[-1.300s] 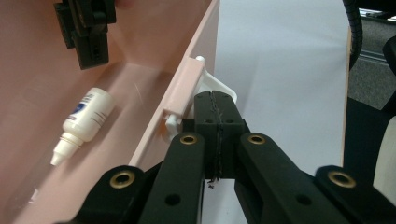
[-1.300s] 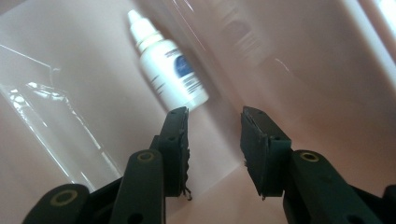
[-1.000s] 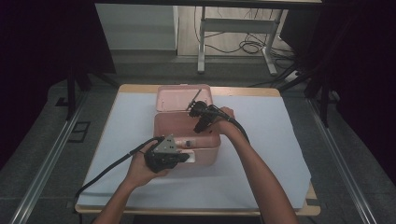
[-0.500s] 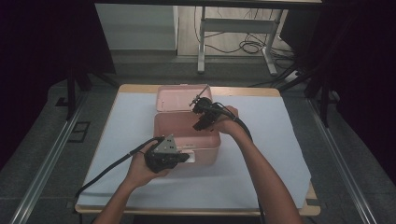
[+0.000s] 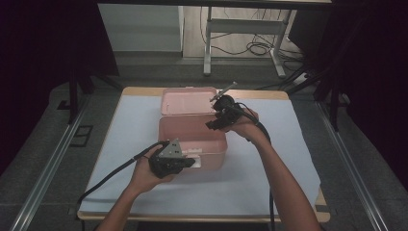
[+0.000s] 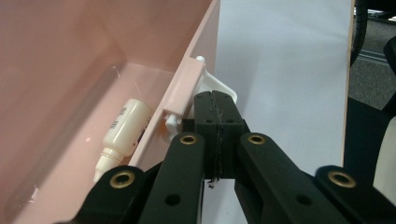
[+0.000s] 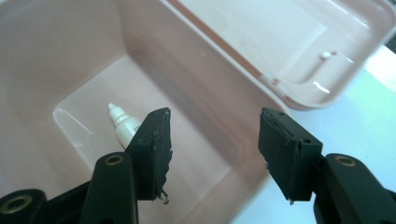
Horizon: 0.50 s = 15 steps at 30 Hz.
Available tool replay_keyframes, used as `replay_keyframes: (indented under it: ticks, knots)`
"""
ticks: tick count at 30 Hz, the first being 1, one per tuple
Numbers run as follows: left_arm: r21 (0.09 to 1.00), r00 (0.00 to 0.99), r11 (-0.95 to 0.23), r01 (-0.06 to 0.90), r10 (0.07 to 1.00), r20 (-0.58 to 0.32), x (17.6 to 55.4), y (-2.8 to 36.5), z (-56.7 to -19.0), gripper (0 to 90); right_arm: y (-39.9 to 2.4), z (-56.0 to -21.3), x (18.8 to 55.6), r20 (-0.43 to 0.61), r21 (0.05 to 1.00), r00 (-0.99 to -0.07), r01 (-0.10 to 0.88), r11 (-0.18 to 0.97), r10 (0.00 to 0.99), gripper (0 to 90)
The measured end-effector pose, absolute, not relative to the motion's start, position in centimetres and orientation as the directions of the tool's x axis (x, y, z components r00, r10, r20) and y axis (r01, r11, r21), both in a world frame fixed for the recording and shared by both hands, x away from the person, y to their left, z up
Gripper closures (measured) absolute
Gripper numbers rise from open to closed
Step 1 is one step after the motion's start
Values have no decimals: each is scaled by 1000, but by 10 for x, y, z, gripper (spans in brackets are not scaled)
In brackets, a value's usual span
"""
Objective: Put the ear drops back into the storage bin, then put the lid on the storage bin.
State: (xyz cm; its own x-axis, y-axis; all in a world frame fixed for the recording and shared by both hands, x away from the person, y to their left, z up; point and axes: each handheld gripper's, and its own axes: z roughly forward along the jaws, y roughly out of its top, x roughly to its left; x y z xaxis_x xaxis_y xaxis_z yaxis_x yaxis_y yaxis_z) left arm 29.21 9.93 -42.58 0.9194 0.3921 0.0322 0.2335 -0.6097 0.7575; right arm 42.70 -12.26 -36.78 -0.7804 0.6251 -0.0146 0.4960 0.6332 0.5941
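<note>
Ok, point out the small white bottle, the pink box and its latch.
white bottle (image 6: 125, 125), left gripper view, on its body.
pink box (image 5: 192, 147), high view, on its front wall.
latch (image 6: 219, 87), left gripper view, on the white tab.

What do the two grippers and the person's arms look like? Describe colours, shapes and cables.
Both grippers are black. The left gripper carries a grey three-cornered plate on top and trails a black cable. The right gripper also trails a black cable. Their jaw arms have brass-coloured rivets and flat black pads. The forearms are bare, with no sleeves showing.
</note>
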Motion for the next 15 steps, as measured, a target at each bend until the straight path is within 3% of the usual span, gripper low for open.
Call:
replay_keyframes:
  ticks: [15]
  knots:
    - [757,920,-611,230,390,35,292,100,-426,900,-151,-358,438,38,612,-712,572,547,701,471]
